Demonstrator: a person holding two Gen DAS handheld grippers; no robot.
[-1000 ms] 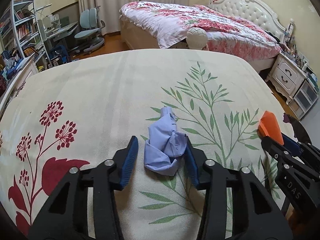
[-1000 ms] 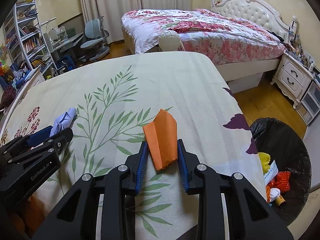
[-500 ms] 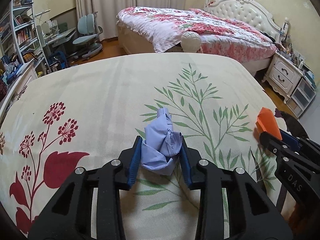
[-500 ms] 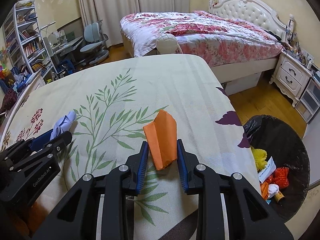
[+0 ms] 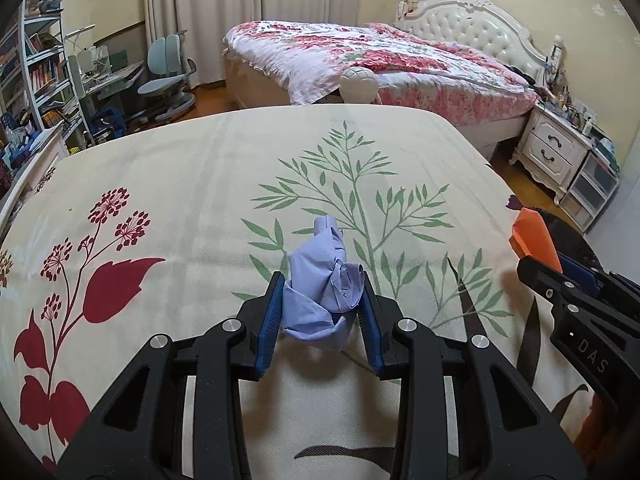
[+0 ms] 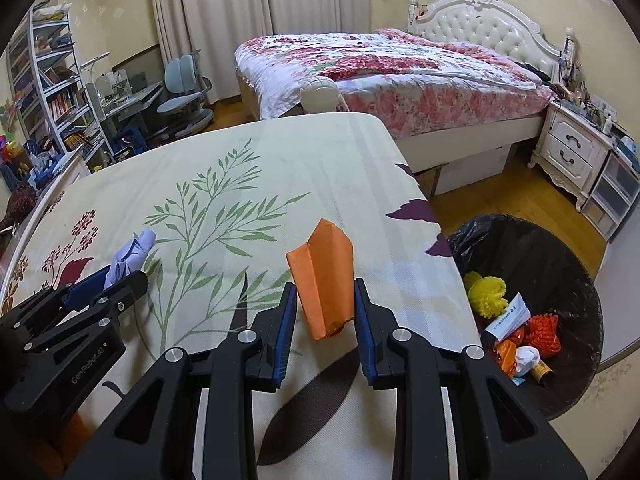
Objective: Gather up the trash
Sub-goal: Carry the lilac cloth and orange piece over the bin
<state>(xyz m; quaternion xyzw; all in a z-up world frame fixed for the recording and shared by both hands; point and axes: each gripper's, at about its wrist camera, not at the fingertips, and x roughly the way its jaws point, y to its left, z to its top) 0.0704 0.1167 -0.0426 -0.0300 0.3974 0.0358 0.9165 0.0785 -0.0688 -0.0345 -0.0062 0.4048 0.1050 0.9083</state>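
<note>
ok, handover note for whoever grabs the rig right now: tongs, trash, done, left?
Left tongs: shut on the blue crumpled paper, over the tablecloth.
Right tongs: shut on the orange folded paper, near the table's right edge.
Black bin: on the floor right of the table, already holding several scraps.
Done: both pieces gripped.
Left: carry both to the bin and drop them in.
</note>
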